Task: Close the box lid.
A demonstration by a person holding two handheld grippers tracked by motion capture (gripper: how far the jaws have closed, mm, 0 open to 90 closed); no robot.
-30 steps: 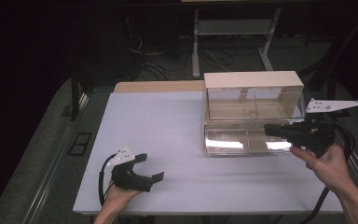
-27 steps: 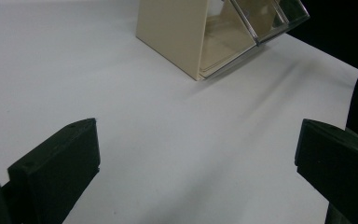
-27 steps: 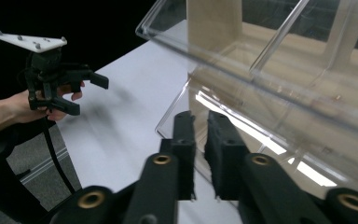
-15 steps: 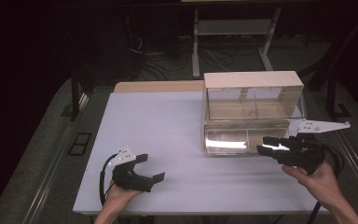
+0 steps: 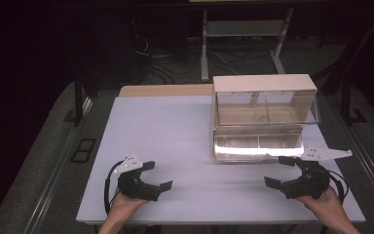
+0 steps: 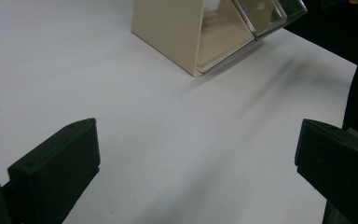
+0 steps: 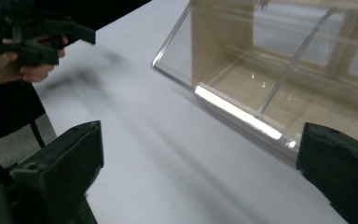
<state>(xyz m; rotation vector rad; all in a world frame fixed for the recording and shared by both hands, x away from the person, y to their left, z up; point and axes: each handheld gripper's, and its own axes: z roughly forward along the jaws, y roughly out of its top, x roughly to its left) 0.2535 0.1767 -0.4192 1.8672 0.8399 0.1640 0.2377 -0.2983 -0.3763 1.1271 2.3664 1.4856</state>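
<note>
Clear-fronted beige bin box (image 5: 264, 119), matte white table (image 5: 175, 141), right hand-held gripper (image 5: 283, 171) just opened wide, empty

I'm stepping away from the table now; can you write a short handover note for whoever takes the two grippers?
Left gripper: open, empty, low over the table near its front left edge.
Right gripper: open, nothing between the jaws, which have just been opening; it sits in front of the bin's right end, apart from it.
Bin: beige case with a clear tilt-out drawer, at the table's far right. The drawer is tipped open toward the person; its two compartments look empty.
Done: drawer open, as it lies now.
Left: cannot tell from here; nothing else lies on the table to load.
</note>
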